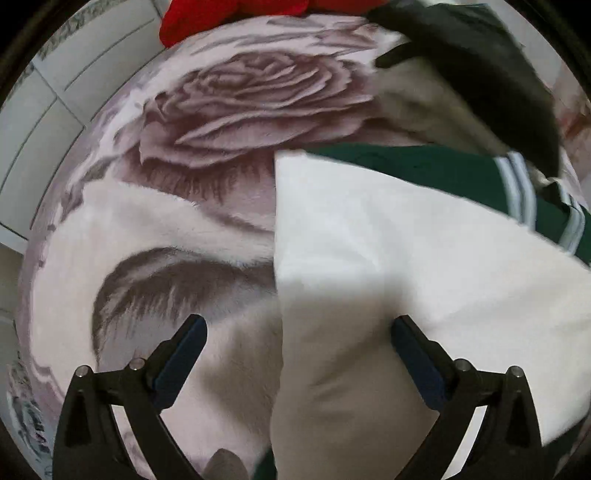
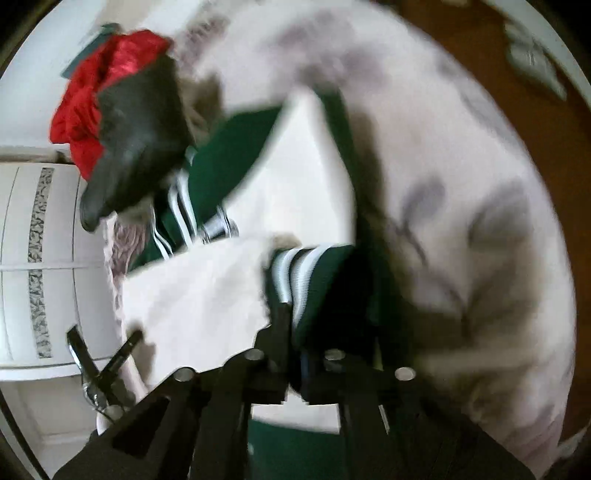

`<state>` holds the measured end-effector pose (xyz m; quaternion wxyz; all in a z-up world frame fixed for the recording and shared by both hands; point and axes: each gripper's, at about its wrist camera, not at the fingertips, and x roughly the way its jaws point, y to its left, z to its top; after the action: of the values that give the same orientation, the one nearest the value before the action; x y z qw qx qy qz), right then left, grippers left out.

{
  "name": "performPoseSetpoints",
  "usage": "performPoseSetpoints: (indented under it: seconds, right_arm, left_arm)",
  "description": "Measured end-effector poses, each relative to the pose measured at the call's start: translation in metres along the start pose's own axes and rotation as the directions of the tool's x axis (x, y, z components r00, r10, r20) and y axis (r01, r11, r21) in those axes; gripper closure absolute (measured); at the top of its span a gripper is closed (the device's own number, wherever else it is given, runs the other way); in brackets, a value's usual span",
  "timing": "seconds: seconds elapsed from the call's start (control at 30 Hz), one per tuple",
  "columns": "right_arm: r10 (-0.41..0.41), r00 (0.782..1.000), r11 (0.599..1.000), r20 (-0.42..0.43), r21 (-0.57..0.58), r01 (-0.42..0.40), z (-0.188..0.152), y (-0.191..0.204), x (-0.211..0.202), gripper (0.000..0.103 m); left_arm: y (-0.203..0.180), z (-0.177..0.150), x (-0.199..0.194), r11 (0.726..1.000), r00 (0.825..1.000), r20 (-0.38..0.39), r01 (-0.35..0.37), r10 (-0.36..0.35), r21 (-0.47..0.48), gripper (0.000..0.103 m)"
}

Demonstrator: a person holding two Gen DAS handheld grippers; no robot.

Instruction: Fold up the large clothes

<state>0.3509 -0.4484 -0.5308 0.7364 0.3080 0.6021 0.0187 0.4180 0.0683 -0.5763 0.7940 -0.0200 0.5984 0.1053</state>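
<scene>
A white garment with green sleeves and white-striped cuffs (image 1: 406, 240) lies on a bed covered by a rose-print blanket (image 1: 240, 103). My left gripper (image 1: 299, 332) is open just above the garment's left edge, with one finger over the blanket and one over the white cloth. My right gripper (image 2: 295, 317) is shut on the garment's green striped cuff (image 2: 306, 273) and holds it lifted. The garment's white body (image 2: 207, 295) hangs to the left of it in the blurred right wrist view.
A red cloth (image 1: 229, 14) and a black garment (image 1: 480, 66) lie at the far end of the bed; both also show in the right wrist view (image 2: 96, 81) (image 2: 136, 140). White tiled floor (image 1: 44, 110) lies beyond the bed's left edge. A brown surface (image 2: 517, 74) lies to the right.
</scene>
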Motion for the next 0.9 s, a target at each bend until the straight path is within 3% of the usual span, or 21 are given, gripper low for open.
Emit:
performPoseSetpoints:
  seconds: [0.07,0.17,0.23,0.33,0.4,0.43,0.47,0.57,0.7,0.73,0.77,0.9]
  right_arm:
    - [-0.072,0.997,0.997,-0.02,0.012,0.072,0.004,0.009,0.013,0.1]
    - [-0.136,0.985,0.989,-0.103,0.038,0.141,-0.002,0.021,0.018,0.095]
    - [-0.096,0.988,0.993,-0.118,0.063,0.104,-0.018,0.031,0.004,0.088]
    - [-0.007,0.99,0.998,-0.142,0.061,0.016,-0.072,0.056,-0.027,0.062]
    - [0.059,0.962,0.997,-0.268,0.07,-0.042,-0.126,0.074,-0.017,0.056]
    - [0.088,0.941,0.994,-0.327,0.086,-0.064,-0.146,0.08,-0.006,0.056]
    - [0.141,0.902,0.988,-0.407,0.116,-0.102,-0.178,0.089,0.015,0.056]
    - [0.185,0.836,0.981,-0.516,0.144,-0.128,-0.229,0.108,0.078,0.056]
    - [0.253,0.779,0.964,-0.574,0.214,-0.156,-0.257,0.125,0.159,0.056]
    - [0.283,0.779,0.956,-0.559,0.228,-0.183,-0.263,0.13,0.168,0.06]
    - [0.294,0.793,0.954,-0.533,0.216,-0.209,-0.266,0.137,0.168,0.096]
    - [0.278,0.828,0.96,-0.487,0.139,-0.241,-0.262,0.161,0.13,0.096]
  left_arm:
    - [0.005,0.002,0.009,0.999,0.999,-0.007,0.043,-0.043,-0.024,0.0]
    - [0.003,-0.003,-0.007,0.999,0.999,0.003,0.033,-0.033,-0.018,0.0]
    - [0.005,-0.016,-0.038,1.0,0.999,0.025,0.028,-0.028,-0.012,0.0]
    - [0.019,-0.05,-0.087,1.0,0.998,0.062,0.014,-0.014,-0.001,0.0]
    - [0.034,-0.086,-0.11,1.0,0.999,0.053,-0.01,0.009,0.012,0.0]
    - [0.041,-0.103,-0.116,0.999,0.999,0.038,-0.028,0.027,0.016,0.0]
    - [0.051,-0.123,-0.122,0.999,0.999,0.015,-0.041,0.041,0.011,0.0]
    - [0.077,-0.178,-0.127,0.998,0.996,-0.072,-0.055,0.052,-0.041,0.0]
    - [0.098,-0.247,-0.136,0.987,0.983,-0.147,-0.124,0.108,-0.104,0.0]
    - [0.101,-0.261,-0.139,0.983,0.98,-0.161,-0.135,0.115,-0.124,0.0]
    - [0.105,-0.273,-0.143,0.978,0.978,-0.173,-0.146,0.119,-0.15,0.0]
    - [0.11,-0.315,-0.171,0.951,0.973,-0.181,-0.188,0.146,-0.245,0.0]
